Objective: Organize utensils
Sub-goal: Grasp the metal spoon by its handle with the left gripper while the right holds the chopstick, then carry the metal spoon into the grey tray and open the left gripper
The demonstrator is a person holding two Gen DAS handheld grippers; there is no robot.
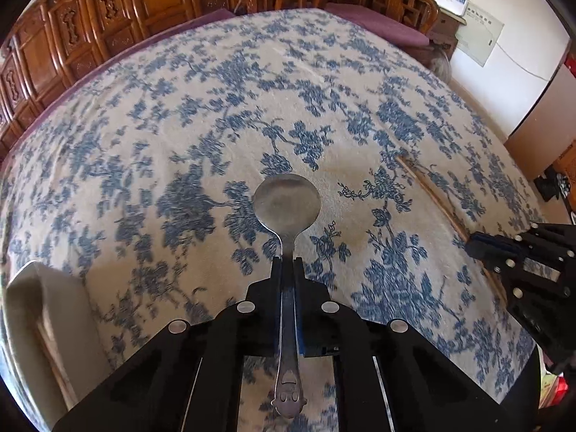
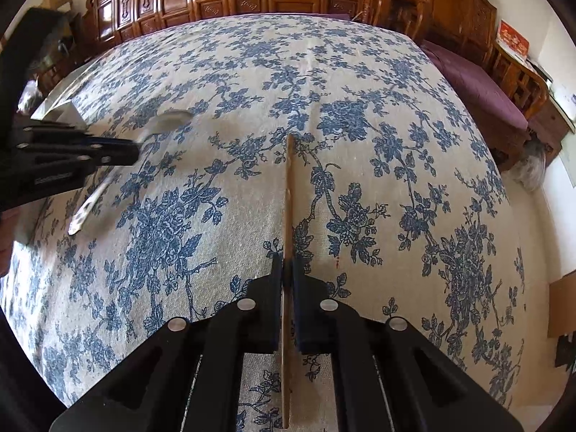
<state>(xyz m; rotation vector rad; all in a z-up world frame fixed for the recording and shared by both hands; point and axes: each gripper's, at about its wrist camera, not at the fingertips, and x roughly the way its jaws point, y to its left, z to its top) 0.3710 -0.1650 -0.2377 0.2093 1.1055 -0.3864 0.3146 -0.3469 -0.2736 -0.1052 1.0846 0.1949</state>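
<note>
Your left gripper (image 1: 287, 261) pinches the metal spoon (image 1: 287, 205) at its neck; your right gripper (image 2: 287, 259) pinches the wooden chopsticks (image 2: 289, 187) mid-length. Both utensils are grasped above the floral tablecloth (image 1: 180, 126). Next, likely carry each to the white tray (image 1: 32, 309) at near left.

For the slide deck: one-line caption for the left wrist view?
Left gripper shut on a metal spoon over the blue floral tablecloth; right gripper grips wooden chopsticks alongside.
</note>
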